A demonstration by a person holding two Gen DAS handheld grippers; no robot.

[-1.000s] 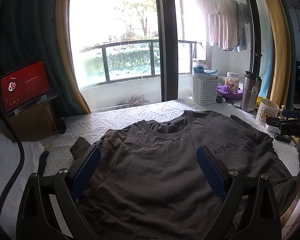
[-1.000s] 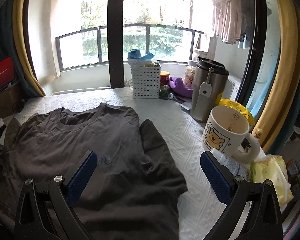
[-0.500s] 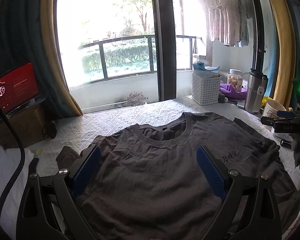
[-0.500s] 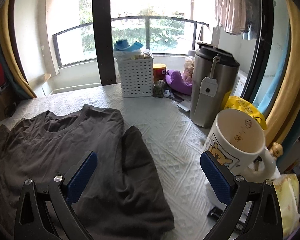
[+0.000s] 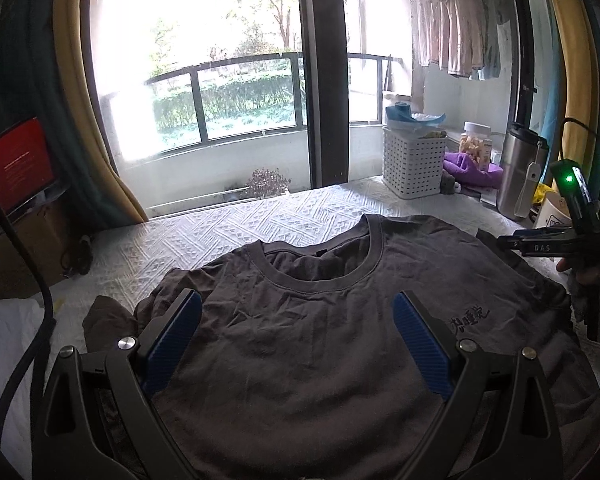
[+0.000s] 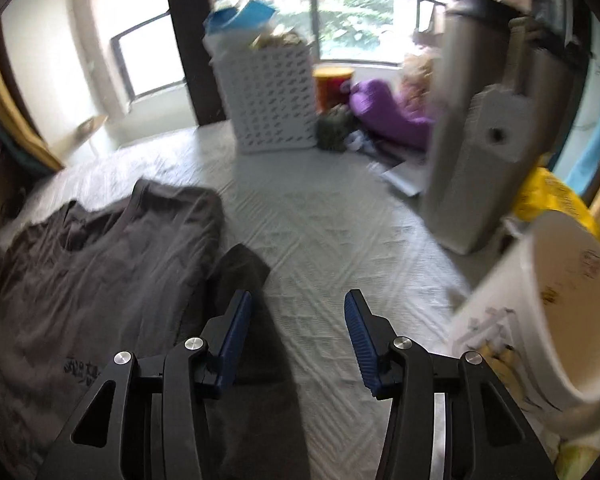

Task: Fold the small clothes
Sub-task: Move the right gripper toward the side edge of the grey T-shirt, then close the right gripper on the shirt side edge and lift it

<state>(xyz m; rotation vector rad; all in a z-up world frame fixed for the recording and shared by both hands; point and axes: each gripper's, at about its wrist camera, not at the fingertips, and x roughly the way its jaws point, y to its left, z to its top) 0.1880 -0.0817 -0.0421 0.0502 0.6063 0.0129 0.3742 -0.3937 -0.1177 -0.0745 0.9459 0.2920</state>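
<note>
my left tongs [image 5: 296, 334] gape wide and empty over the dark grey t-shirt [image 5: 340, 340], while my right tongs [image 6: 298, 326] have just been narrowing, nothing between them, beside its sleeve [image 6: 252, 304]. the shirt lies flat, face up on the white bench [image 5: 220, 232], neckline far; no fold yet, so all folding remains.
</note>
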